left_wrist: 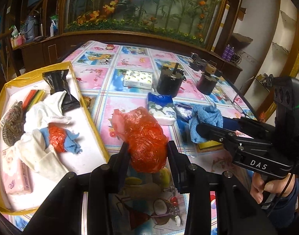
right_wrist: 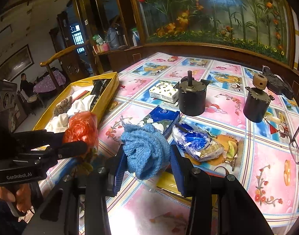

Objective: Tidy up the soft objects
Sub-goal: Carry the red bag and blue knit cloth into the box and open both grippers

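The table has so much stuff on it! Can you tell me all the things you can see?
Red plastic bag: 1, red-orange, held by left gripper.
Blue cloth: 1, blue, held by right gripper.
Box: 1, yellow rim, table's left side.
White cloths: several, white, inside box.
Tissue packs: 2, one white patterned, one blue, mid-table.
Blue-white bag: 1, beside the blue tissue pack.
Dark cylinders: 2, black, far side.
Glasses: 1, right edge.
Table: 1, pink-blue patterned cover.
Left gripper: 1, black, shut.
Right gripper: 1, black with blue pads, shut.
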